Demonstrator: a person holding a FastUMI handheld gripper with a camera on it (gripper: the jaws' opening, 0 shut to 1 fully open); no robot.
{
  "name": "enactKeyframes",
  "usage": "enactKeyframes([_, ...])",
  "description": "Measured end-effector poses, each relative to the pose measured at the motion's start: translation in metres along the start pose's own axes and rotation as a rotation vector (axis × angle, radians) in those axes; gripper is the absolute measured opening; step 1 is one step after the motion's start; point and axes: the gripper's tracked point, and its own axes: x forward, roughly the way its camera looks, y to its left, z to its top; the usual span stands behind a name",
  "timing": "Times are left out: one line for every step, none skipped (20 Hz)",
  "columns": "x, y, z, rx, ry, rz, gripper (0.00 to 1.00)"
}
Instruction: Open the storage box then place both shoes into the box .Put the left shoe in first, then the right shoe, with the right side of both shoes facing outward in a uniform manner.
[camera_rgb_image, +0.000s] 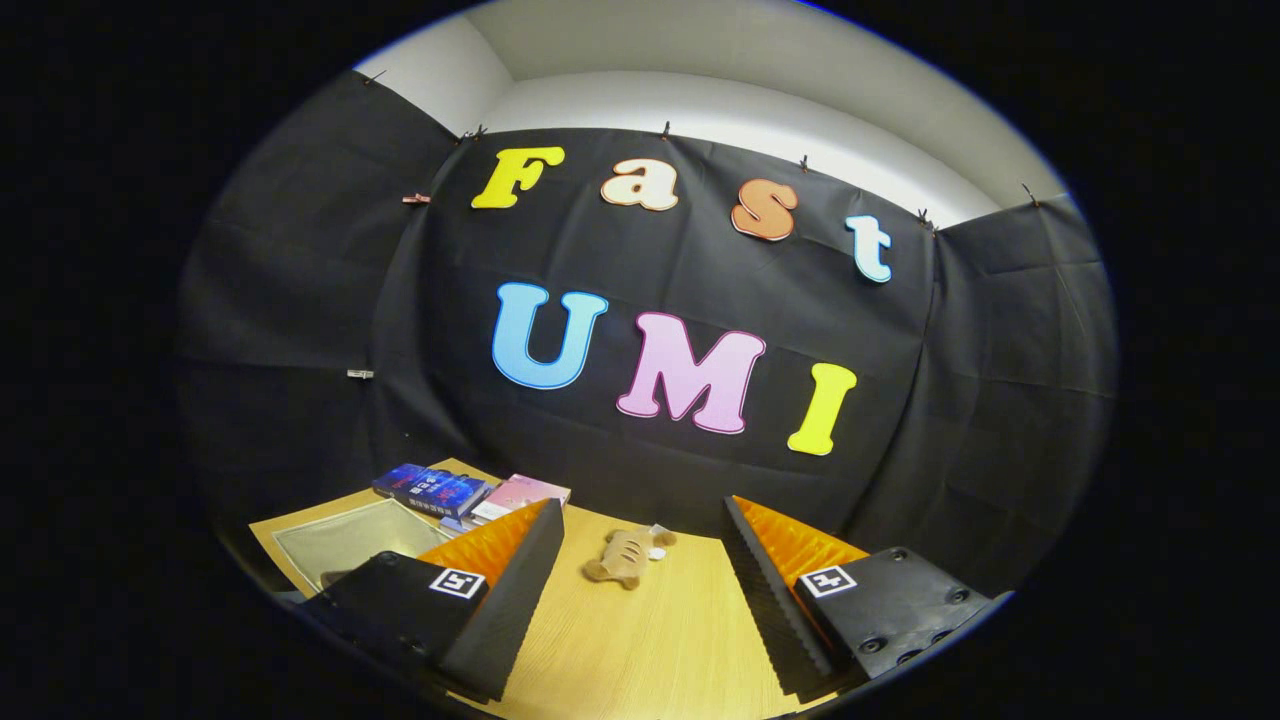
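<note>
Wooden worktop: gripper wide open, empty; plush toy beyond. Storage box likely light, rigid; grip lid edge.

The wooden table carries a plush toy, a blue box, a pink box and a clear flat panel beside them.

Gripper fingers spread wide apart above table, nothing between them. Plush toy on table just beyond fingertips. Books far left against wall; flat tray before them.
</note>
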Motion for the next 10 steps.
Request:
enactKeyframes([0.0003, -0.0027, 0.0011, -0.002, -0.006, -0.006, 0.98])
enactKeyframes([0.0008, -0.0055, 0.0008, -0.005, -0.010, -0.011, 0.98])
enactKeyframes([0.0008, -0.0067, 0.0002, -0.004, -0.011, -0.014, 0.98])
enactKeyframes([0.0001, -0.0065, -0.0016, -0.001, -0.007, -0.012, 0.98])
enactKeyframes([-0.0007, -0.0052, -0.0020, 0.002, -0.004, -0.010, 0.98])
enactKeyframes([-0.0012, -0.0053, -0.0014, 0.003, -0.004, -0.009, 0.98])
enactKeyframes([-0.0018, -0.0056, -0.0012, 0.000, -0.006, -0.011, 0.98])
enactKeyframes([-0.0017, -0.0062, -0.0011, -0.003, -0.008, -0.012, 0.98])
enactKeyframes([-0.0023, -0.0057, -0.0014, -0.004, -0.009, -0.011, 0.98])
enactKeyframes([-0.0026, -0.0042, -0.0024, -0.005, -0.009, -0.009, 0.98])
